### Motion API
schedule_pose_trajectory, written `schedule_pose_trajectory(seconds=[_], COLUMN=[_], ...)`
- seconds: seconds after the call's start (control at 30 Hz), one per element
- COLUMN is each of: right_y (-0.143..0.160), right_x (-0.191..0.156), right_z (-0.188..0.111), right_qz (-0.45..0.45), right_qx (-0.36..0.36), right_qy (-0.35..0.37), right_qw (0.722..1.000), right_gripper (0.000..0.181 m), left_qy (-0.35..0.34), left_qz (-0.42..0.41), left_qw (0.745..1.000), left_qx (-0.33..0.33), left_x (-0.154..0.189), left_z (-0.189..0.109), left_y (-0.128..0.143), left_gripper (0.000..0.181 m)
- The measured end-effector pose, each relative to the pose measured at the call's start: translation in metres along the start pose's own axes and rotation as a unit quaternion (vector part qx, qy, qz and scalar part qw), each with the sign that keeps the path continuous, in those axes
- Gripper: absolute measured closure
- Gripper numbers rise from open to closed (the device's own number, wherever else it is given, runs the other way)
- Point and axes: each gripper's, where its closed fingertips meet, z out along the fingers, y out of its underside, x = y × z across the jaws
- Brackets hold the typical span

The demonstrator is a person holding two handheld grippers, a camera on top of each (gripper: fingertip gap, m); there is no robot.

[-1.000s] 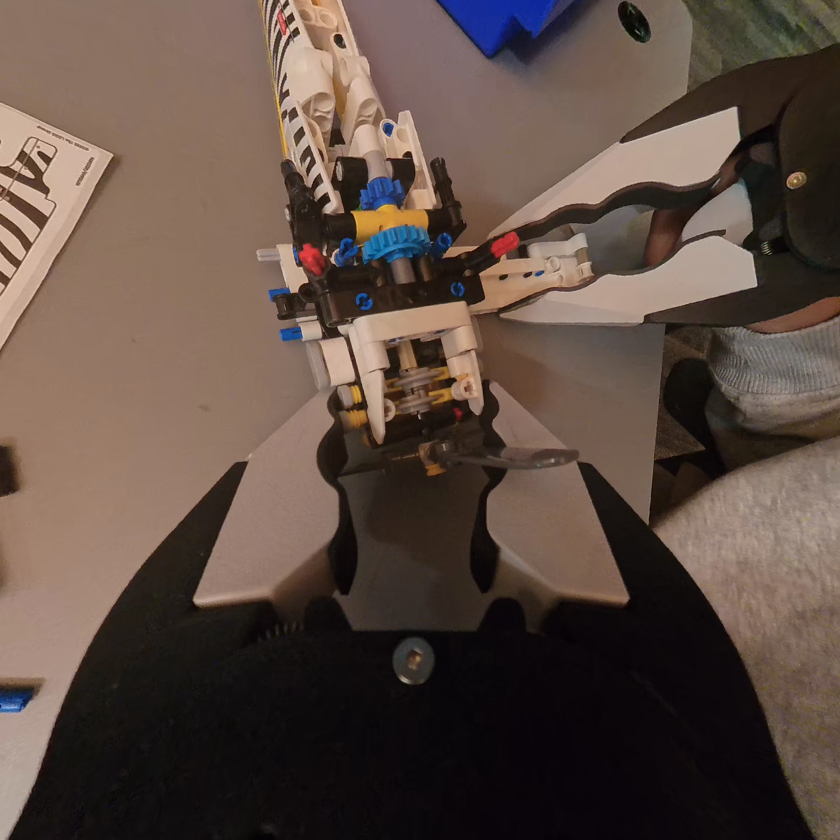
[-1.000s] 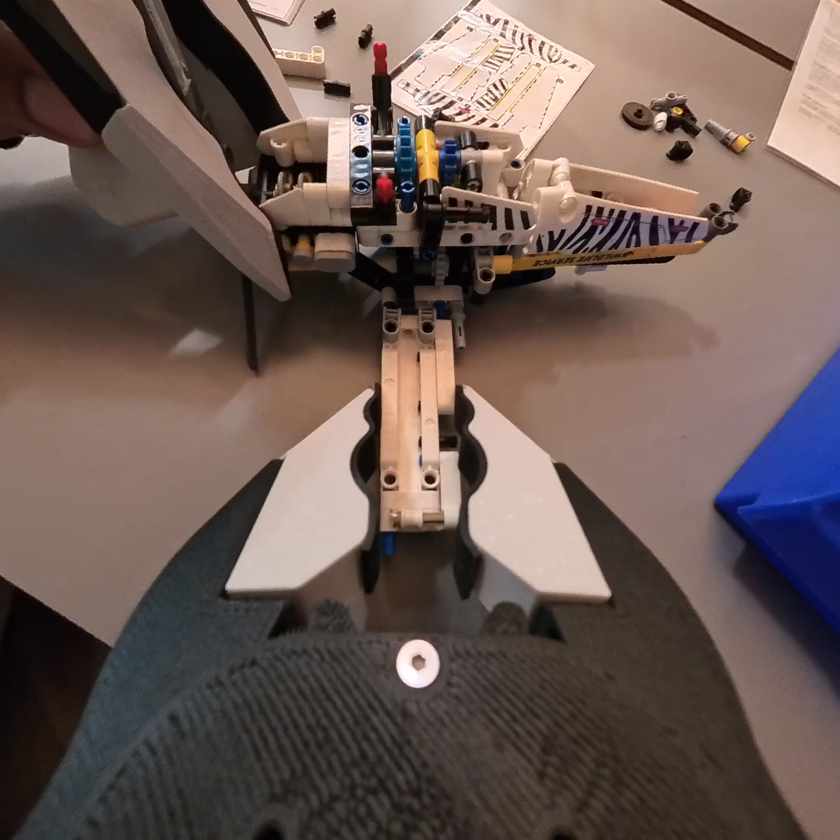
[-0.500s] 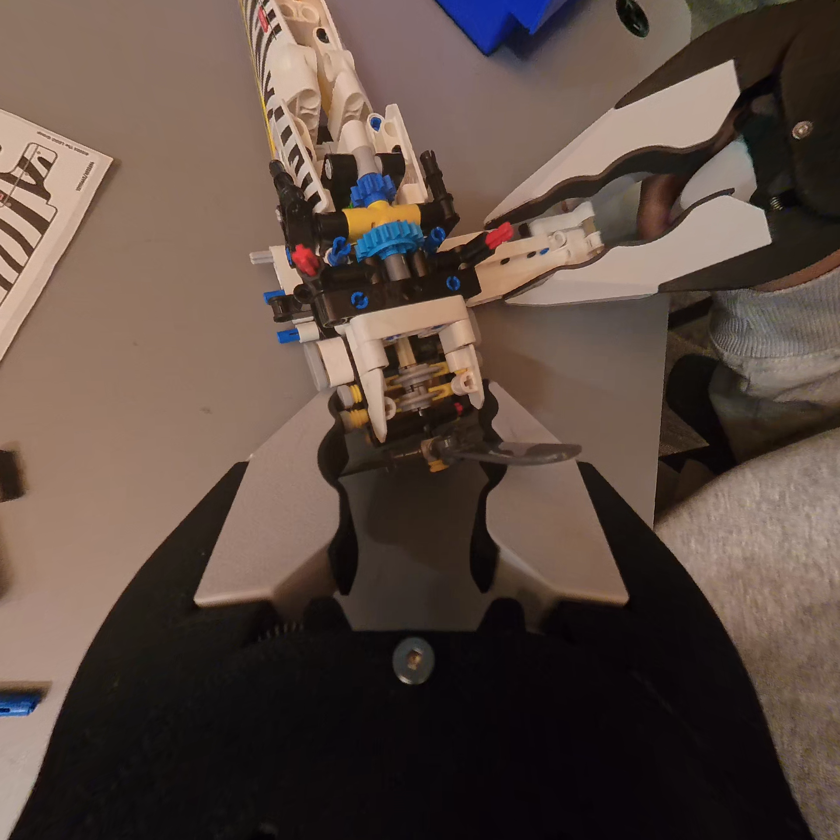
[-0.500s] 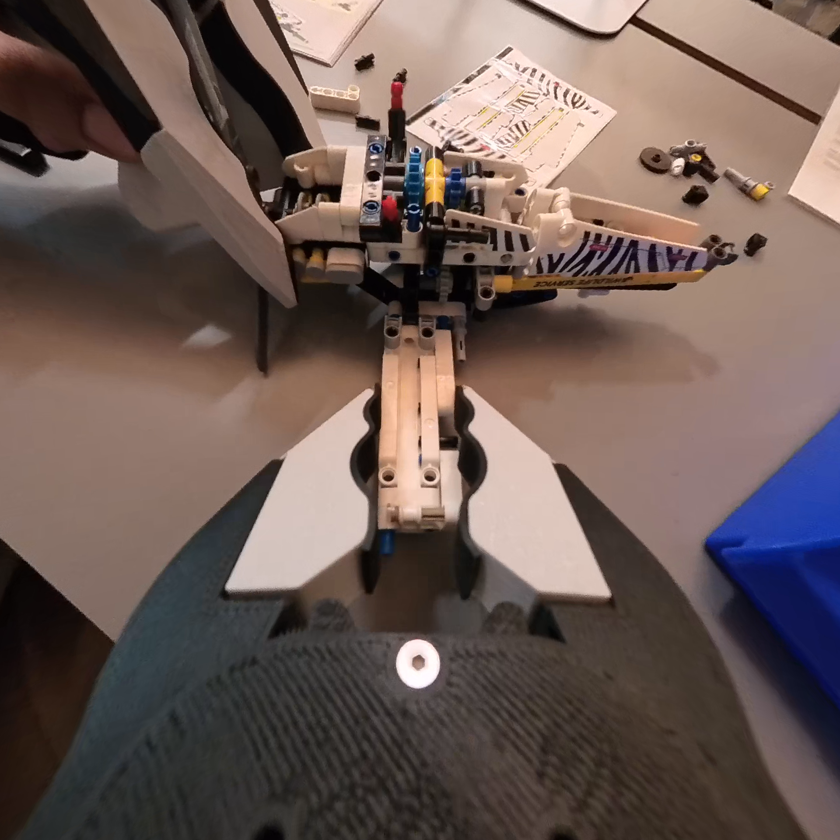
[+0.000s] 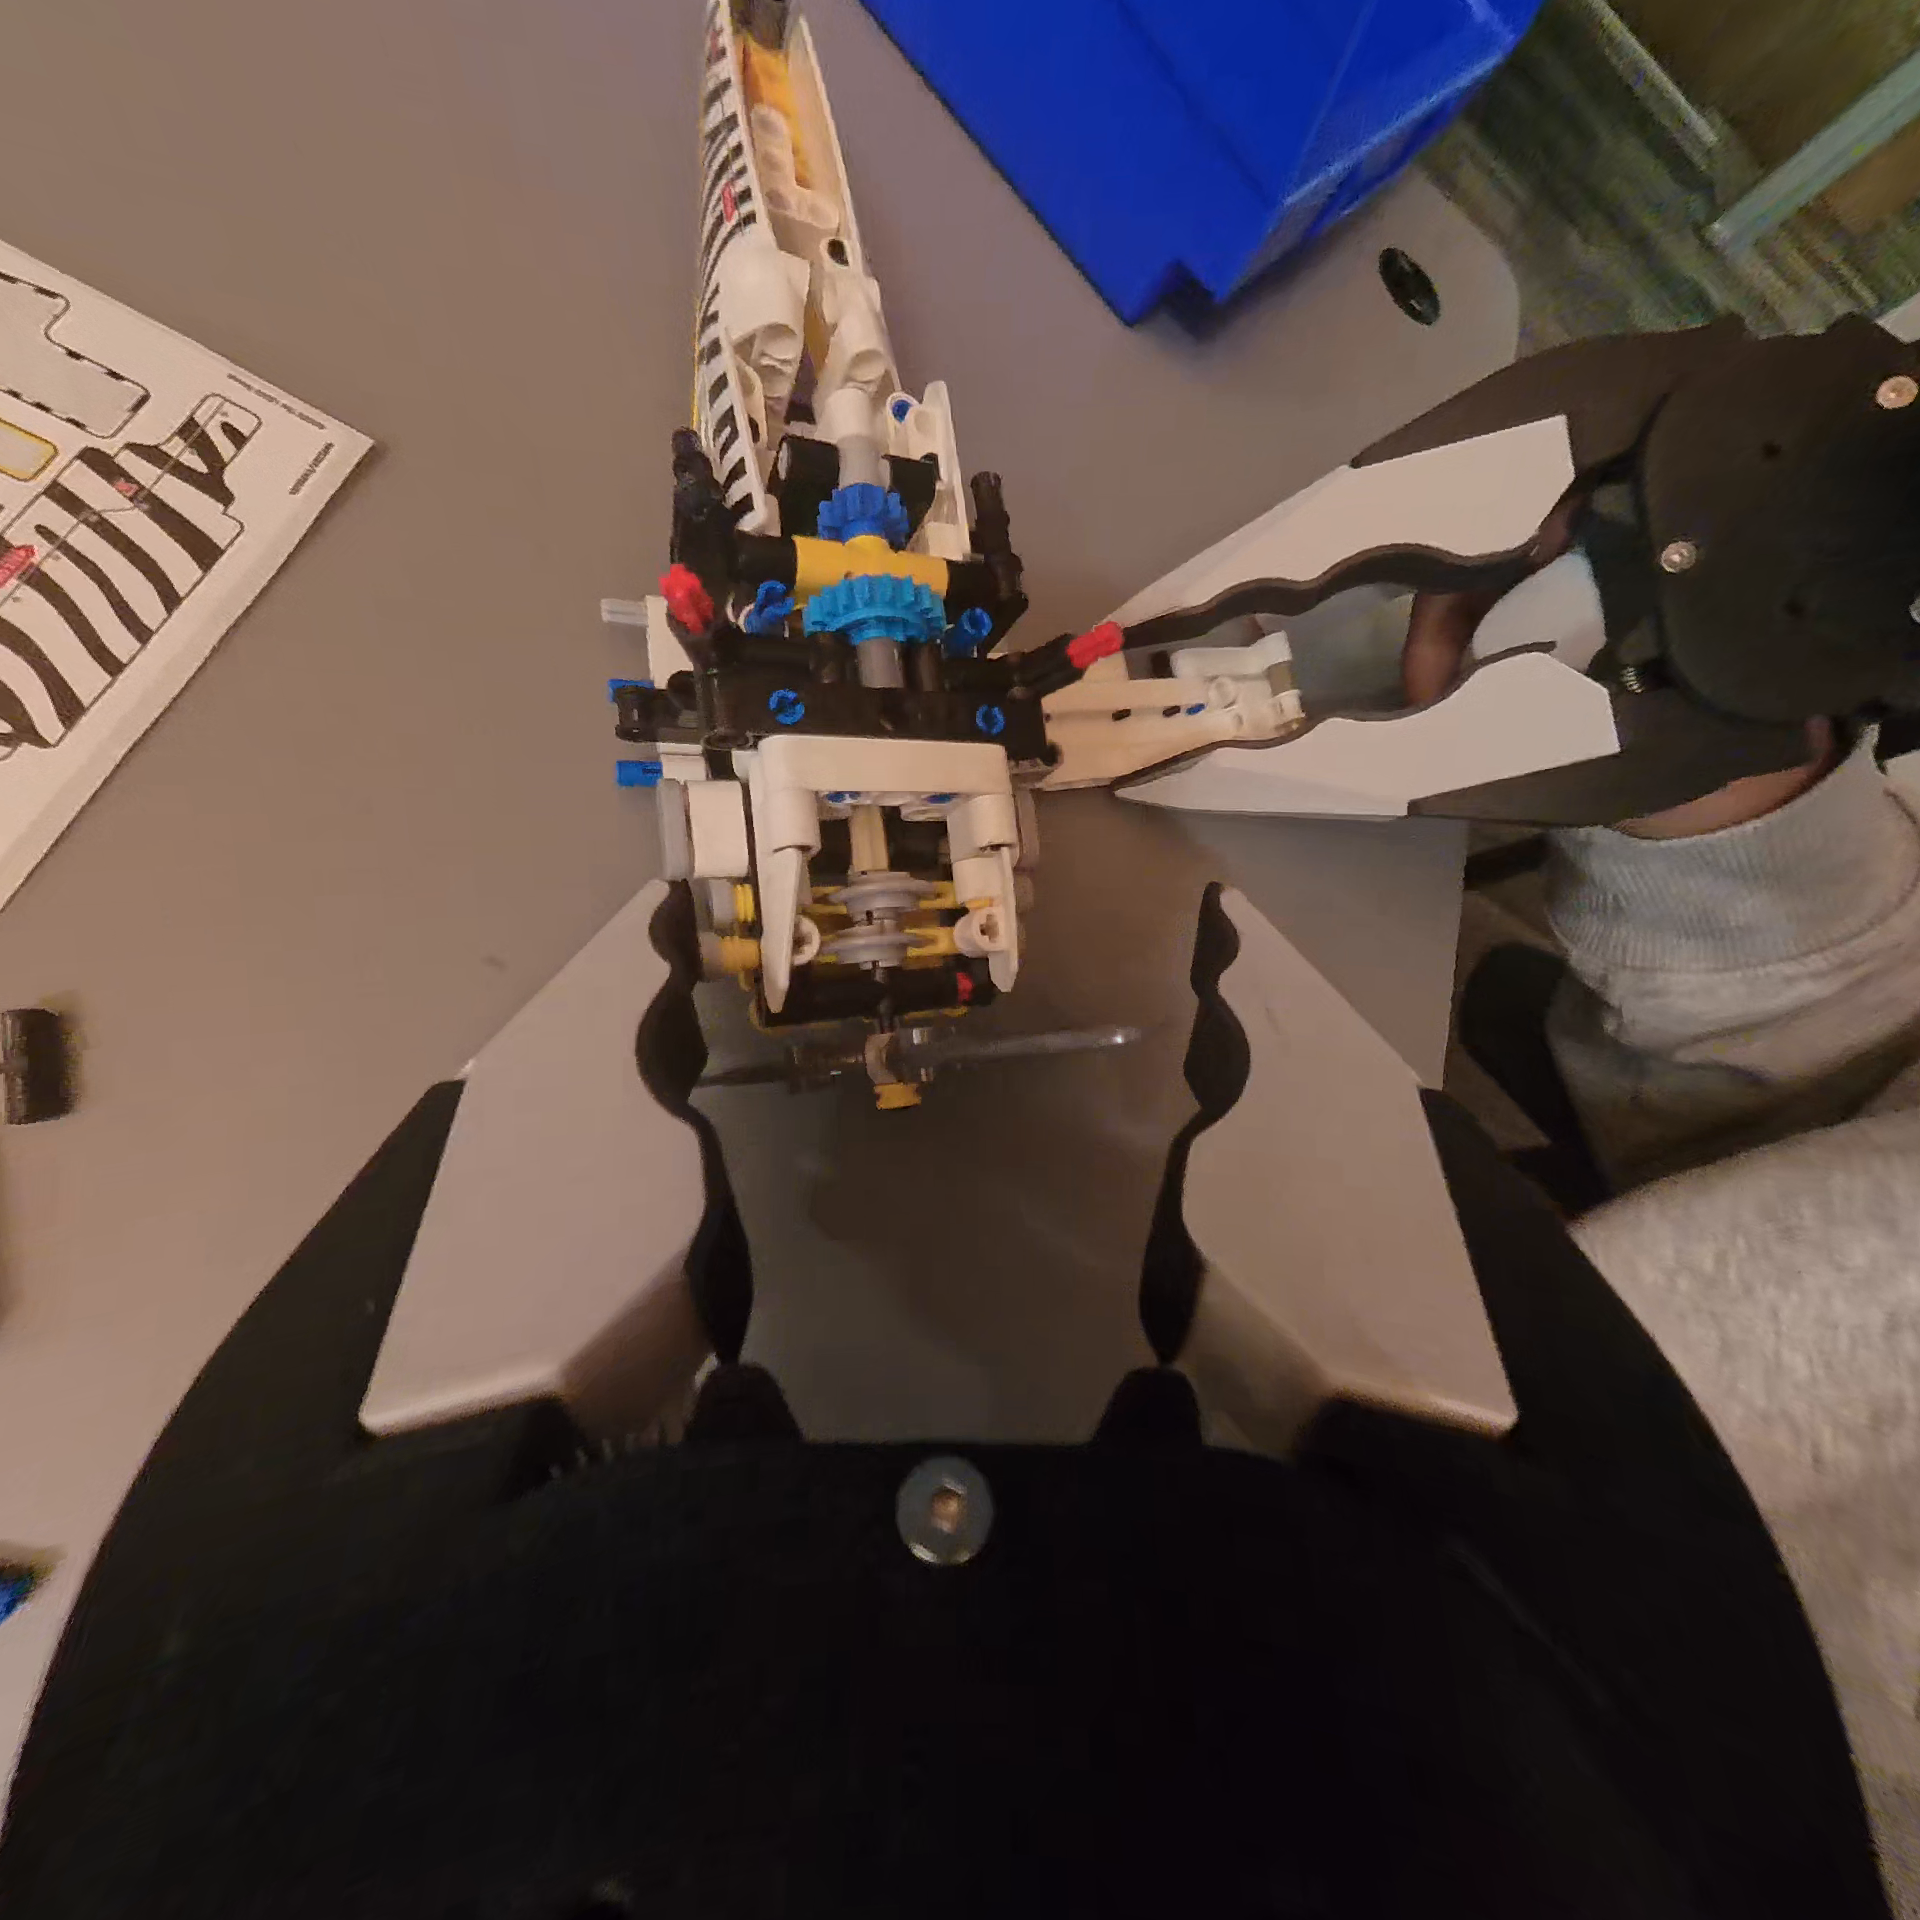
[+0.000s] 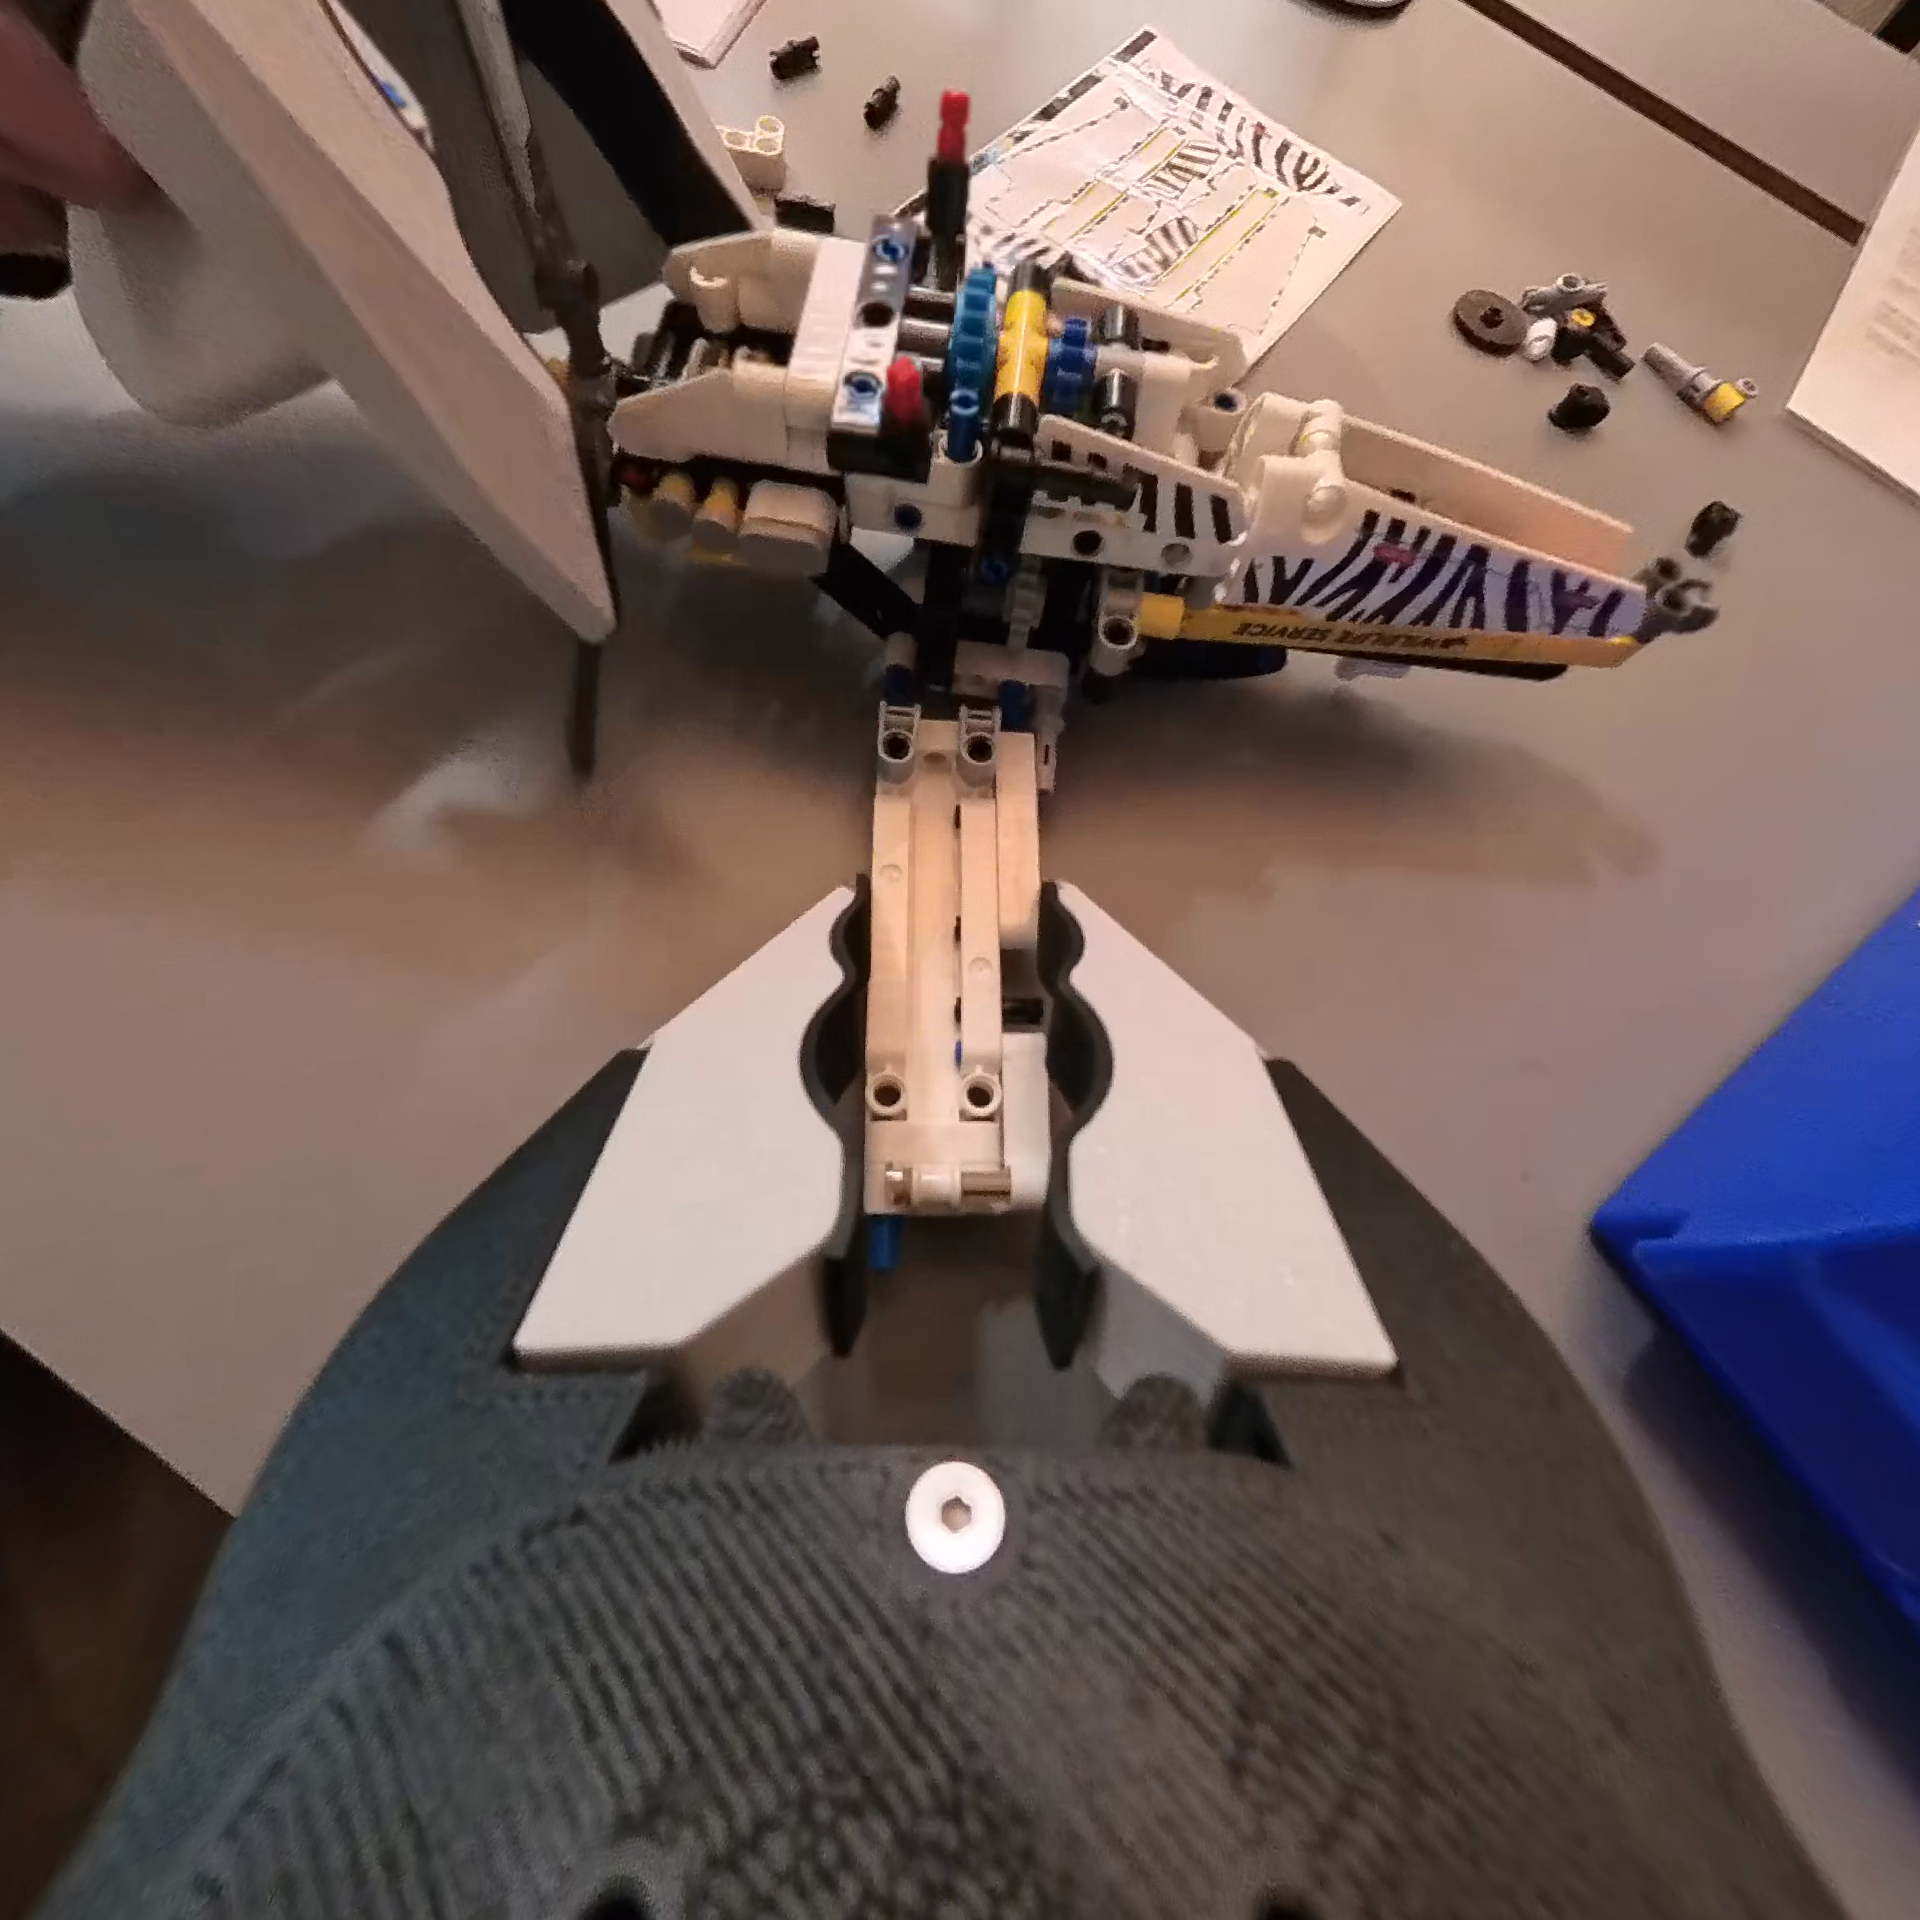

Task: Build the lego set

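The half-built lego plane [image 6: 997, 447] lies on the grey bench [image 6: 312, 831], white body with blue and yellow gears on top and a zebra-striped tail pointing away from the left claw. A white wing piece [image 6: 951, 966] sticks out from its side toward the right claw [image 6: 951, 997], which is closed on that wing, both pads pressed against its long edges. The wing's inner end meets the black frame under the gears, so the step in hand looks like seating the wing on its pins.

At the plane's nose, the left claw [image 5: 935, 997] is spread wide, one finger on each side of the nose and grey propeller [image 5: 935, 1049], gripping nothing. I cannot tell whether its left finger touches the plane.

To finish well, I would close the left claw on the nose to brace it, then push the wing straight along its own length with the right claw, keeping it level so the pins do not bind. Twisting could pop the gears or the red pins [image 5: 1091, 646] nearby.

Beyond the plane's far side lie a zebra-striped sticker sheet [image 6: 1174, 197] and loose small parts [image 6: 1558, 322]. A blue bin [image 6: 1787, 1299] sits near the tail side, right of the wing.
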Motion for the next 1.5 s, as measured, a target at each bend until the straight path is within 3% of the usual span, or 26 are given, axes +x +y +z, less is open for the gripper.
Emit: schedule_pose_trajectory(seconds=[0.23, 0.43, 0.7, 1.0, 1.17, 1.3, 1.37, 1.5], right_y=[-0.006, -0.009, 0.007, -0.021, -0.047, -0.055, -0.059, -0.067], right_x=[-0.002, -0.003, -0.006, 0.007, 0.011, 0.012, 0.007, 0.008], right_z=[-0.002, -0.005, -0.005, -0.018, -0.032, -0.025, -0.017, 0.001], right_qz=[0.028, 0.047, 0.011, 0.042, -0.098, -0.312, -0.372, -0.406], right_qx=[0.014, 0.023, -0.025, 0.065, 0.157, 0.134, 0.125, 0.099], right_qy=[0.0, -0.003, -0.001, 0.027, 0.107, 0.197, 0.191, 0.163], right_qw=[1.0, 0.999, 1.0, 0.997, 0.977, 0.919, 0.9, 0.893], right_gripper=[0.15, 0.15, 0.15, 0.143, 0.163, 0.176, 0.181, 0.176], left_qy=[-0.061, -0.084, -0.069, -0.021, 0.051, 0.084, 0.096, 0.137], left_qz=[0.013, 0.023, 0.028, -0.005, -0.061, -0.084, -0.094, -0.132], left_qw=[0.997, 0.996, 0.997, 1.0, 0.997, 0.992, 0.99, 0.979], left_qx=[0.045, 0.007, -0.022, -0.004, 0.022, 0.035, 0.042, 0.067], left_x=[-0.016, -0.026, -0.026, -0.024, -0.021, -0.022, -0.022, -0.026], left_z=[-0.009, 0.005, 0.01, 0.001, -0.01, -0.016, -0.018, -0.025], left_y=[-0.017, -0.01, 0.0, -0.002, -0.006, -0.009, -0.011, -0.018], left_gripper=[0.08, 0.078, 0.109, 0.117, 0.122, 0.124, 0.124, 0.125])
